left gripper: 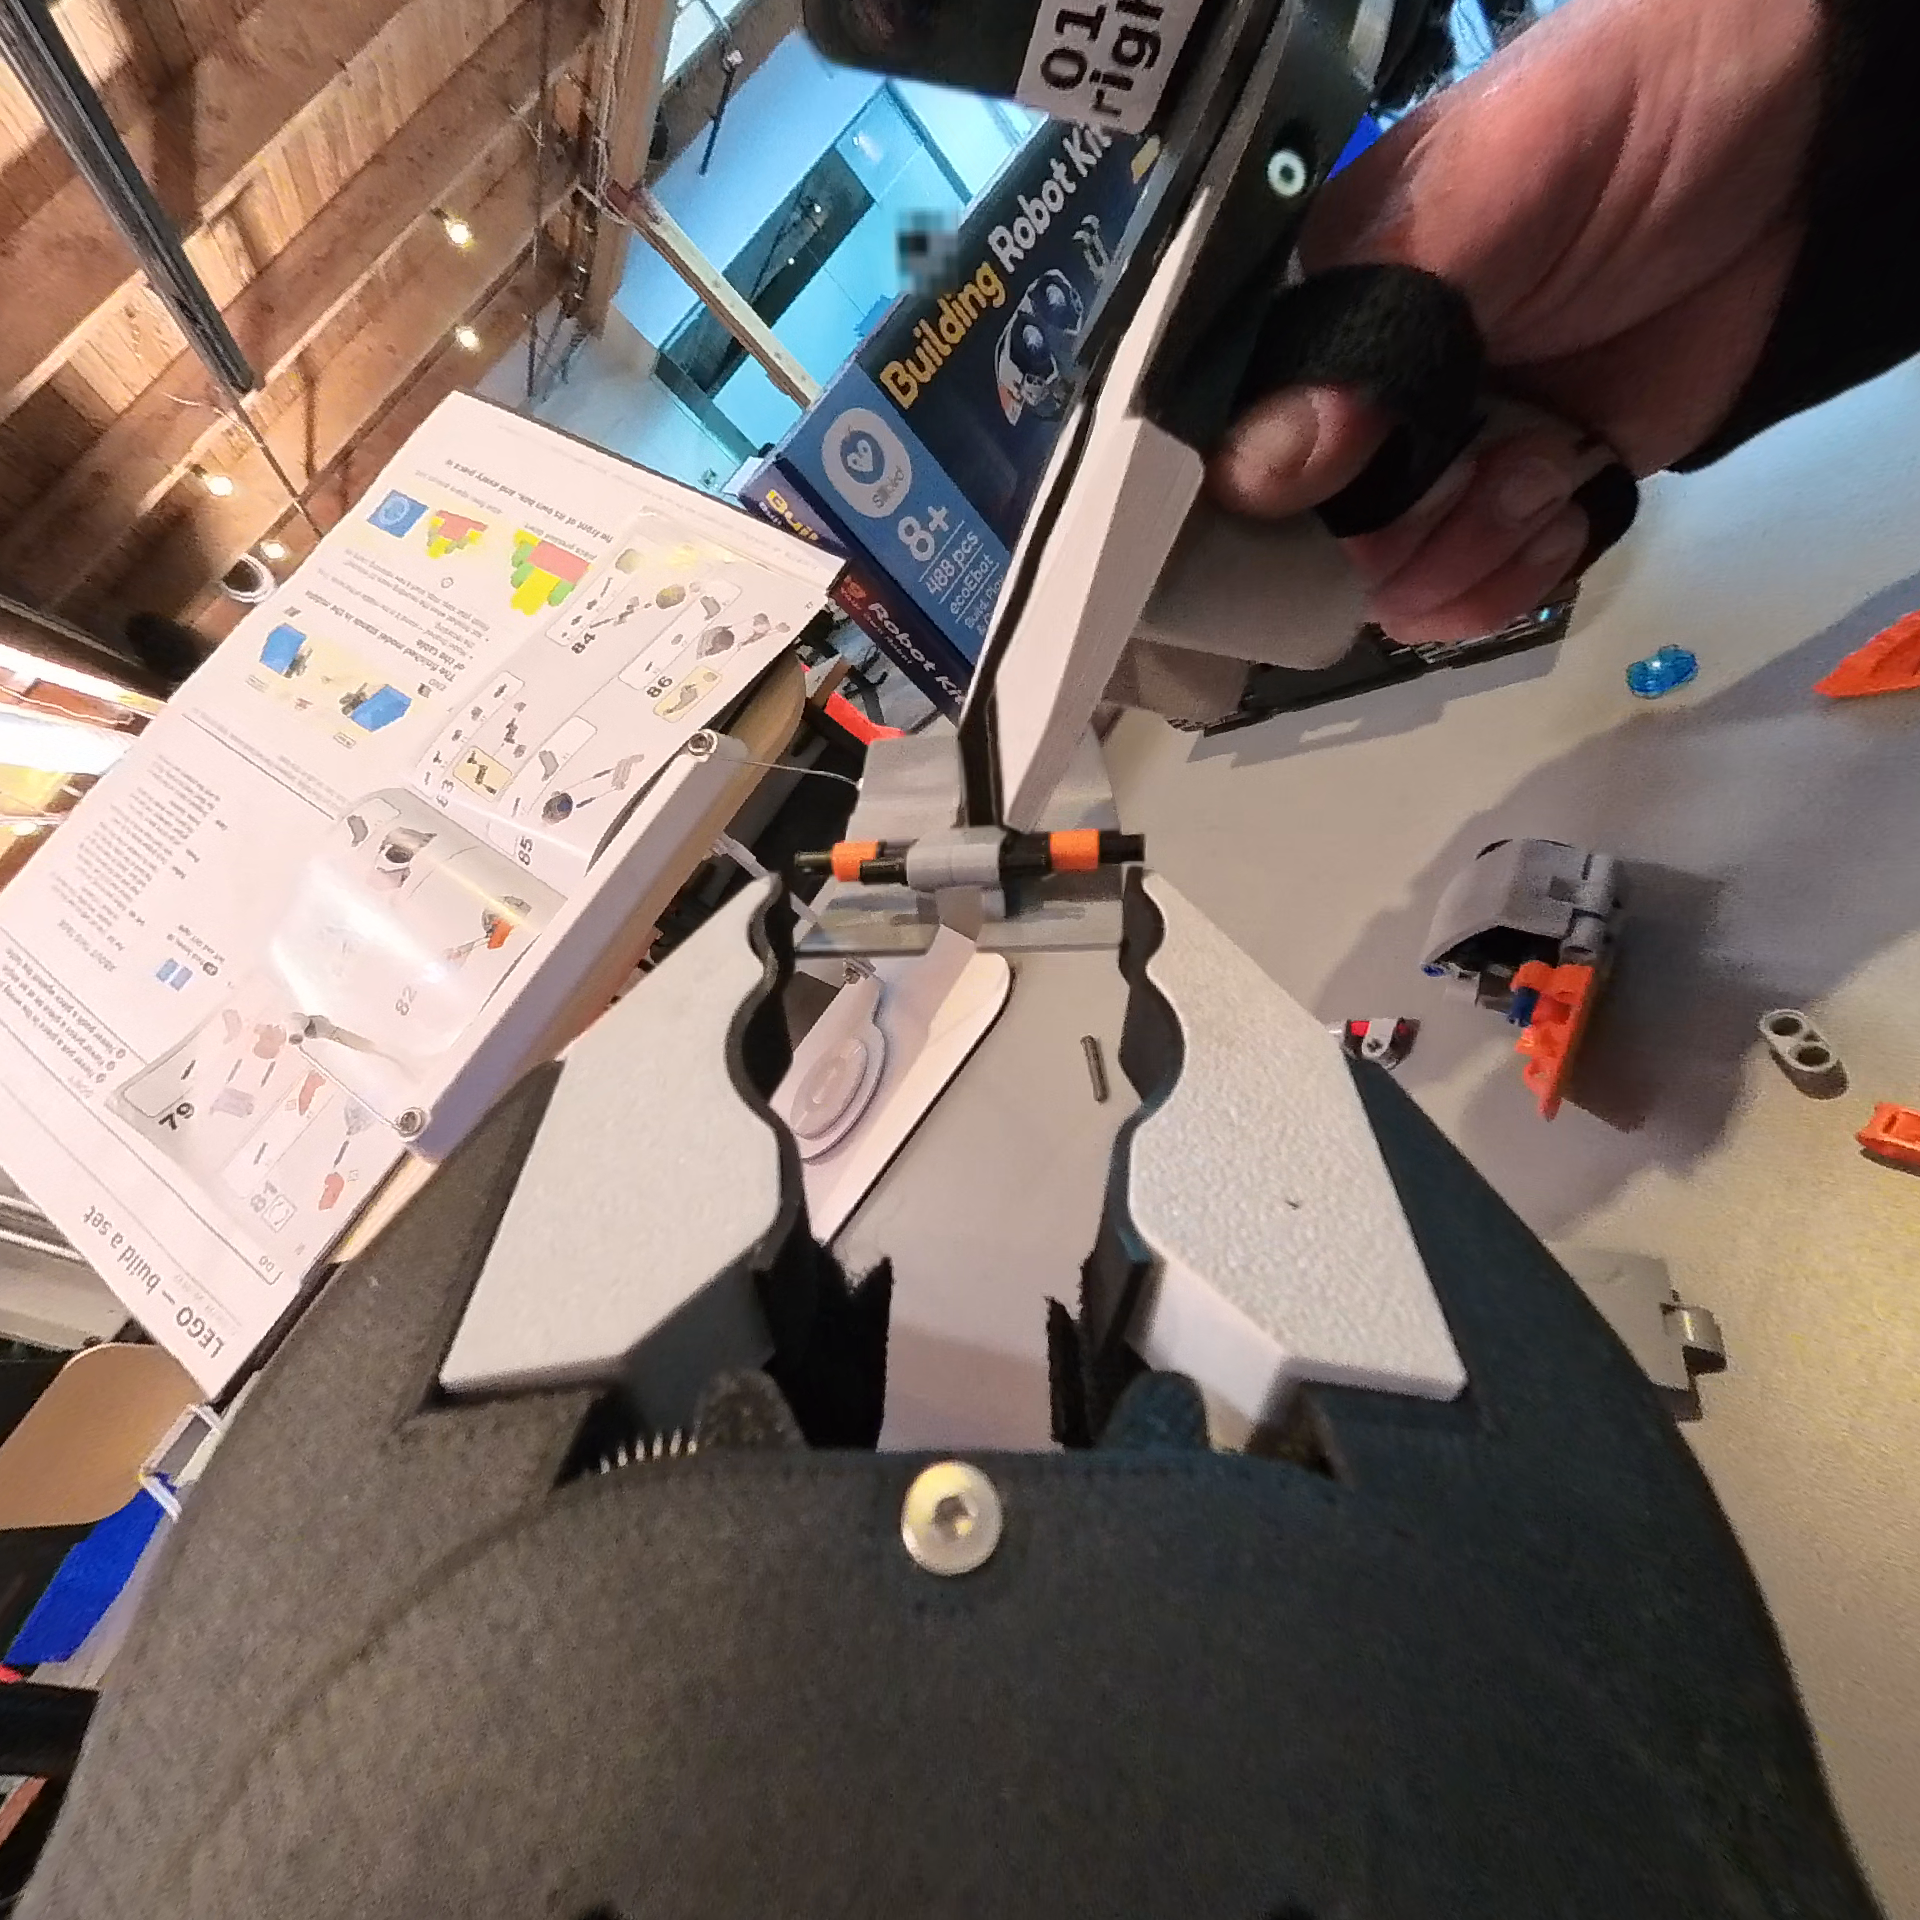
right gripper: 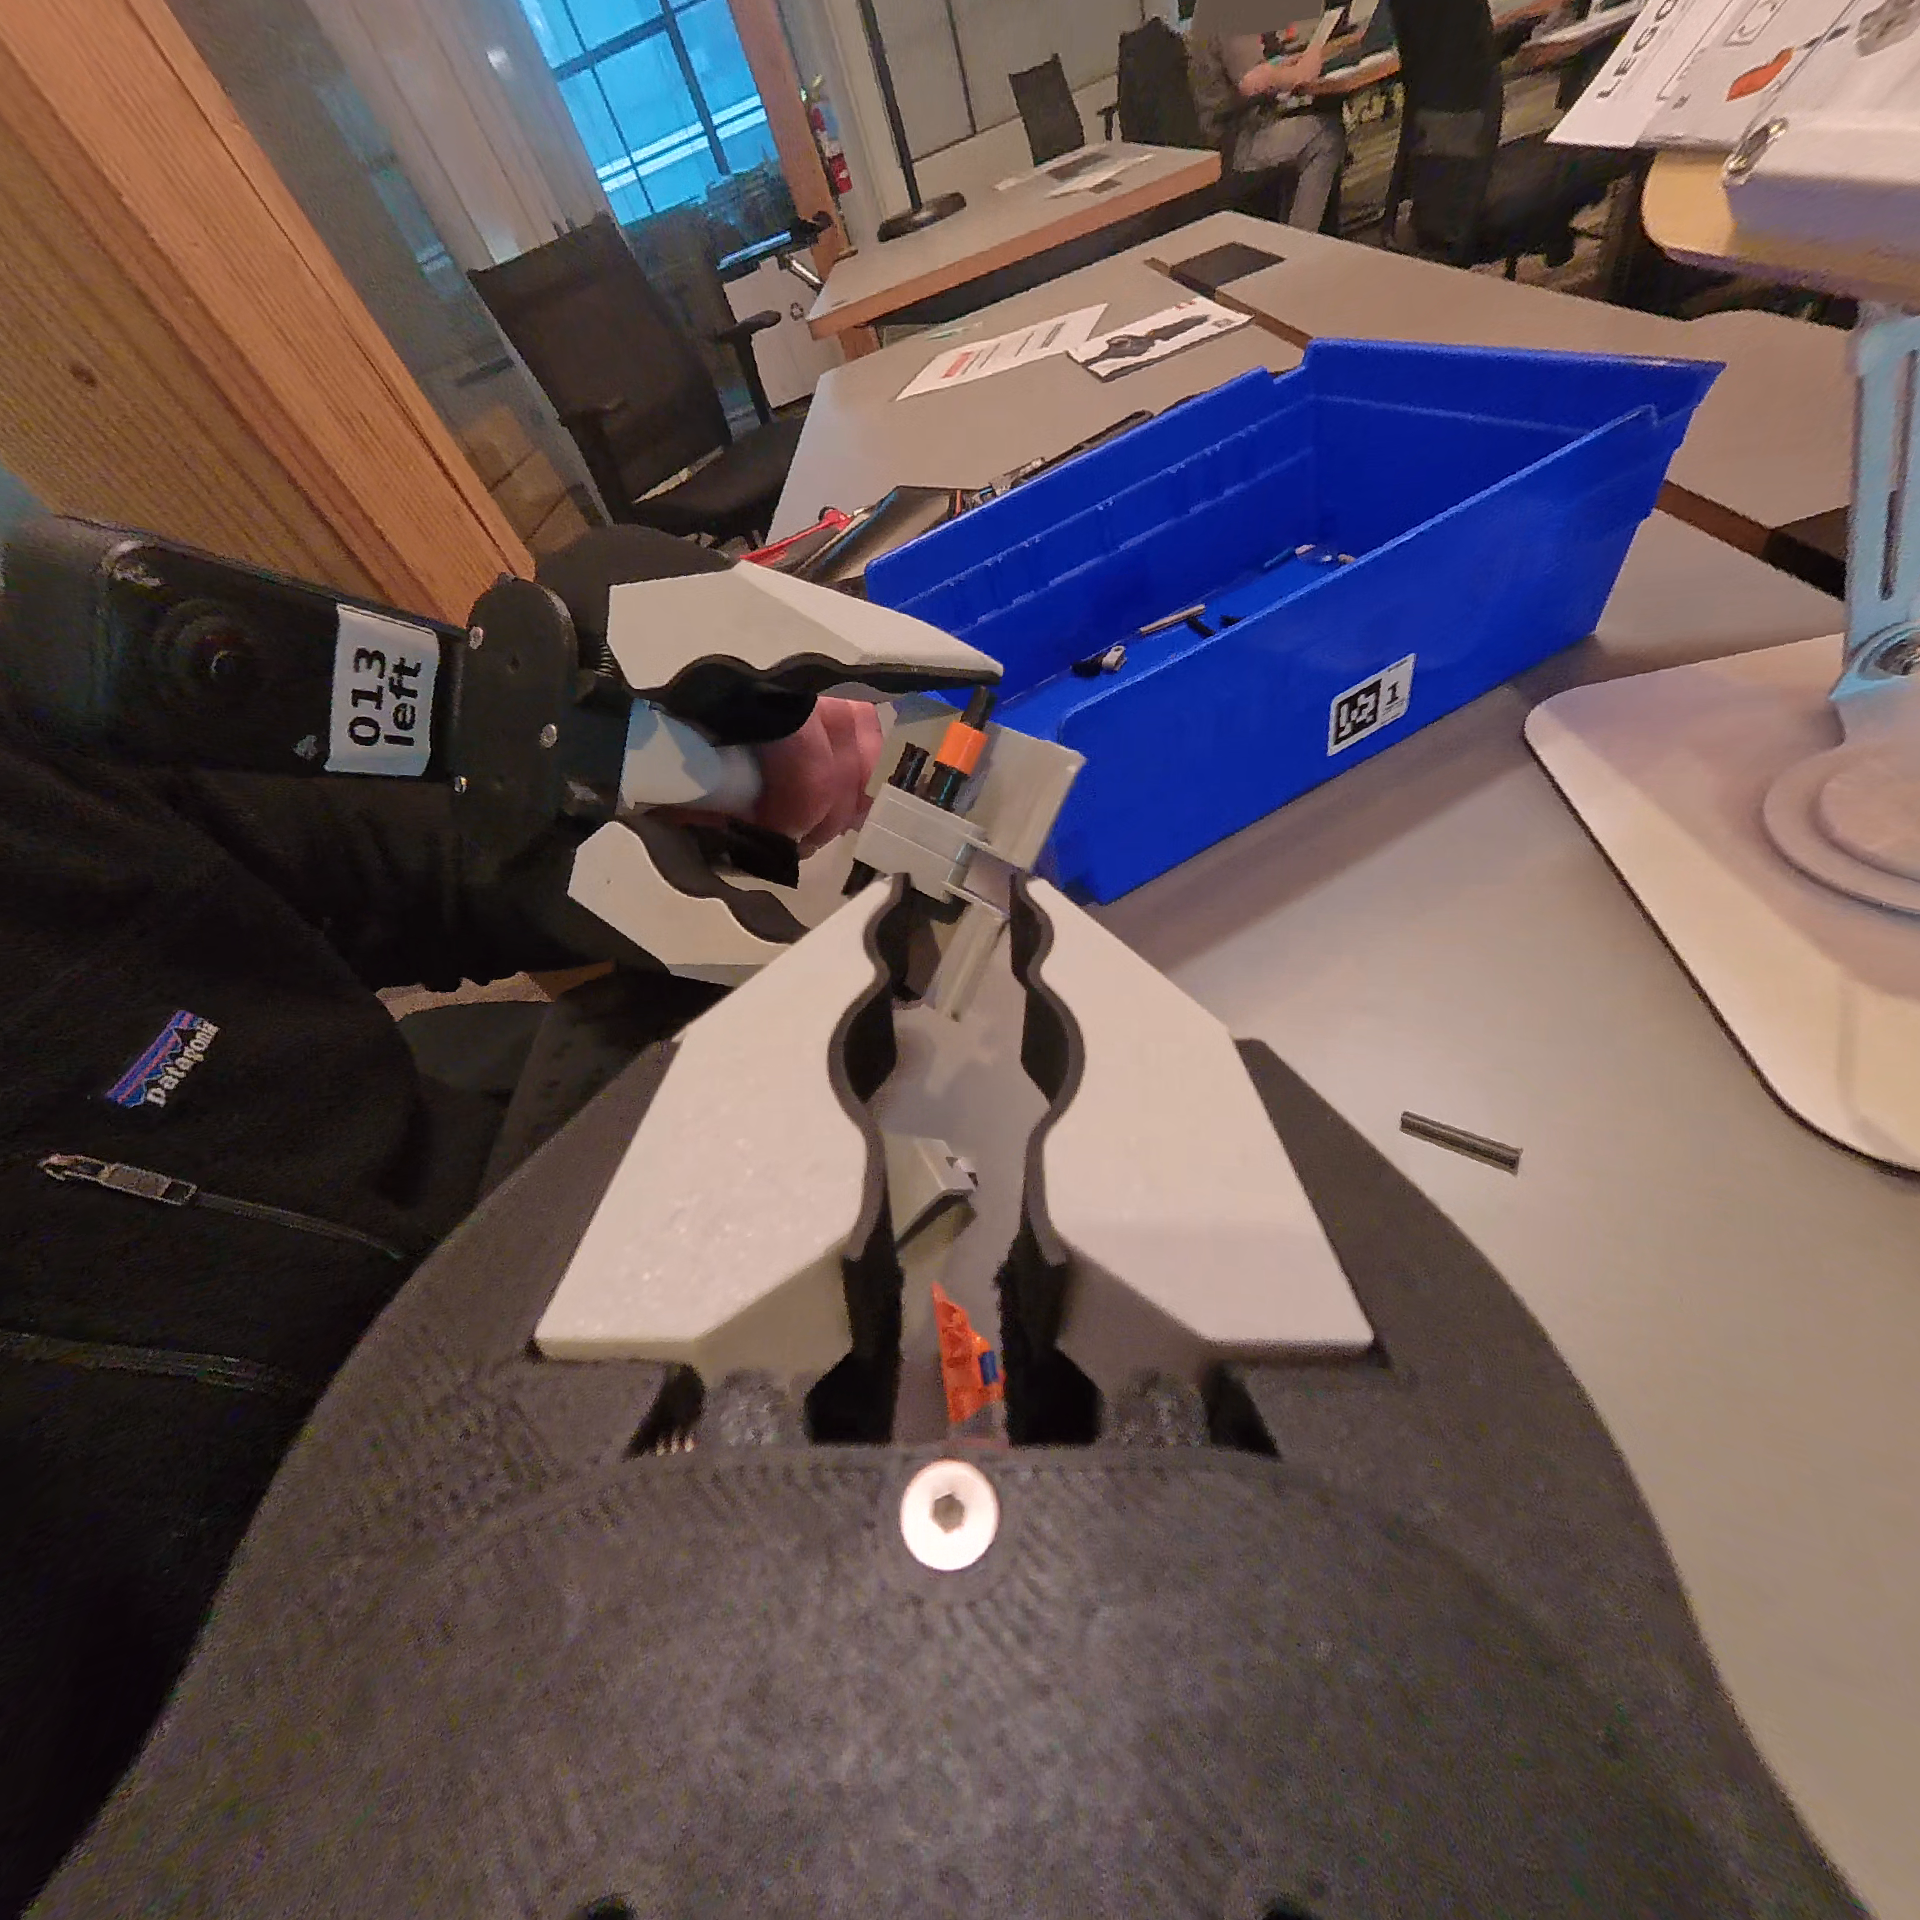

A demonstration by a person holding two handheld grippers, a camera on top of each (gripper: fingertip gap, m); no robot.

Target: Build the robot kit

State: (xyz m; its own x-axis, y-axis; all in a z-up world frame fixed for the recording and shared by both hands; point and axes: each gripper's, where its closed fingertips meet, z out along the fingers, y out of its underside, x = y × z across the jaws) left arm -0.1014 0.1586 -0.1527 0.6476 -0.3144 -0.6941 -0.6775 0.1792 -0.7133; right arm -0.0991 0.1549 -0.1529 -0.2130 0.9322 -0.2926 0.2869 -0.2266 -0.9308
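Note:
A small grey brick assembly (left gripper: 961, 868) carries a black axle with two orange bushes. My left gripper (left gripper: 956, 894) is closed partway, its tips against the two axle ends. My right gripper (left gripper: 987, 821) comes down from above and is shut on the assembly's middle. In the right wrist view my right gripper (right gripper: 954, 904) pinches a grey panel (right gripper: 971, 951) of the assembly (right gripper: 966, 800). The left gripper (right gripper: 899, 805) reaches in from the left. Its upper finger (right gripper: 810, 634) touches the axle's top end. Its lower tip is hidden.
An instruction sheet (left gripper: 395, 779) stands on a white stand (right gripper: 1714, 883) at the left. A blue box (left gripper: 935, 468) is behind. A blue bin (right gripper: 1299, 623) holds a few parts. A grey-orange sub-assembly (left gripper: 1527, 945), a grey connector (left gripper: 1797, 1049) and a black pin (right gripper: 1460, 1141) lie on the table. Left tips and right tips are each some 15 cm from the grey connector (left gripper: 1797, 1049).

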